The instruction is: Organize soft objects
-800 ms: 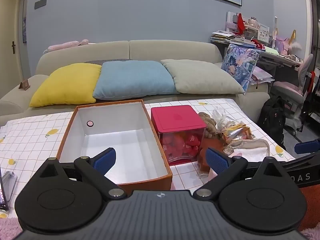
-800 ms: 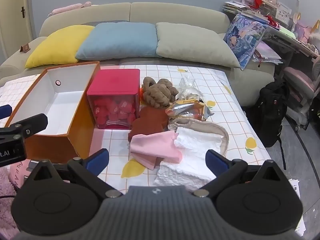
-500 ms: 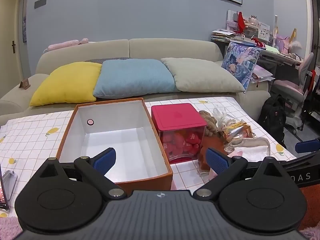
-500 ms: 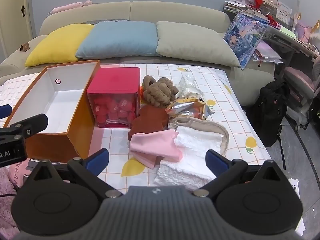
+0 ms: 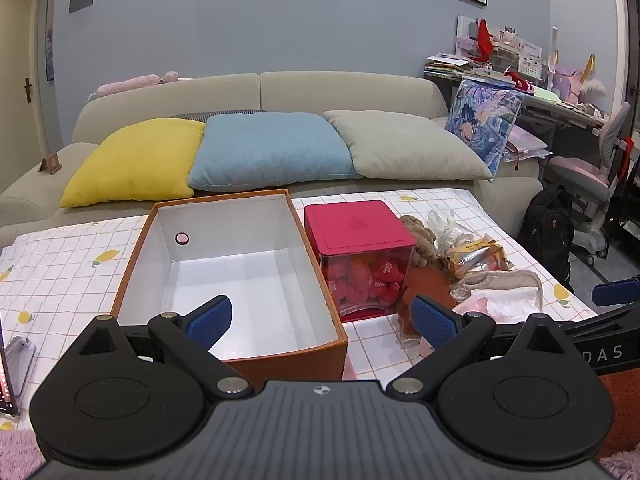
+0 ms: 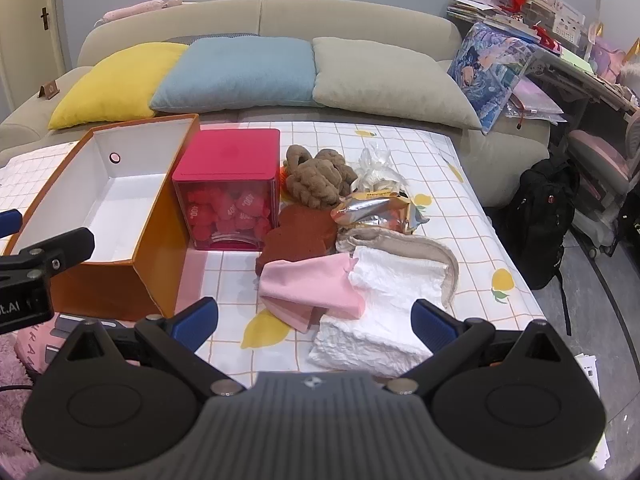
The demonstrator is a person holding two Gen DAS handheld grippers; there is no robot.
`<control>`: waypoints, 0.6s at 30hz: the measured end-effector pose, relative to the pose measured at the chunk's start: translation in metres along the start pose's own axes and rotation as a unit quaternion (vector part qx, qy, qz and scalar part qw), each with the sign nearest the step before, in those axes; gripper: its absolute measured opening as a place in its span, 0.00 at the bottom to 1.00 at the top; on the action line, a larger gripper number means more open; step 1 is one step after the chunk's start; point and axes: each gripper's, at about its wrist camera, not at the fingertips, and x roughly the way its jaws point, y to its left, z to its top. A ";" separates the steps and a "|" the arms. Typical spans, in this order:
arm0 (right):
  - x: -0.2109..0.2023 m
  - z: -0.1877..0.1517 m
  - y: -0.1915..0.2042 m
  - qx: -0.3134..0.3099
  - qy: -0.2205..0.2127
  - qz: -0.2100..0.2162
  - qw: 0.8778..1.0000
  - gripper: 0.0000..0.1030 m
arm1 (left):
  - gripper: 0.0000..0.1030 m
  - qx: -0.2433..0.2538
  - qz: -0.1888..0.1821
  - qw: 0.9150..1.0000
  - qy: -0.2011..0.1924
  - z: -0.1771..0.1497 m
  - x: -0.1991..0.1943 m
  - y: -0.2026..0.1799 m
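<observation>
left gripper (image 5: 322, 320) spread wide, gripping nothing, over the near end of an orange box (image 5: 332, 350). just right of it, a red-lidded cube (image 6: 230, 188). right gripper (image 6: 314, 318) spread wide, gripping nothing, with pink cloth (image 6: 312, 286) and white cloth (image 6: 384, 308) between its tips.

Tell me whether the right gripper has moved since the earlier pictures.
Yes, slightly. In the right wrist view the pink cloth and red box sit a bit lower than before, so the open right gripper has tipped or risen slightly.
</observation>
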 end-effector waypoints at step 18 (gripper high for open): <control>0.001 -0.002 -0.002 0.003 0.003 -0.001 1.000 0.97 | 1.00 0.005 0.000 1.000 0.006 -0.001 0.000 0.001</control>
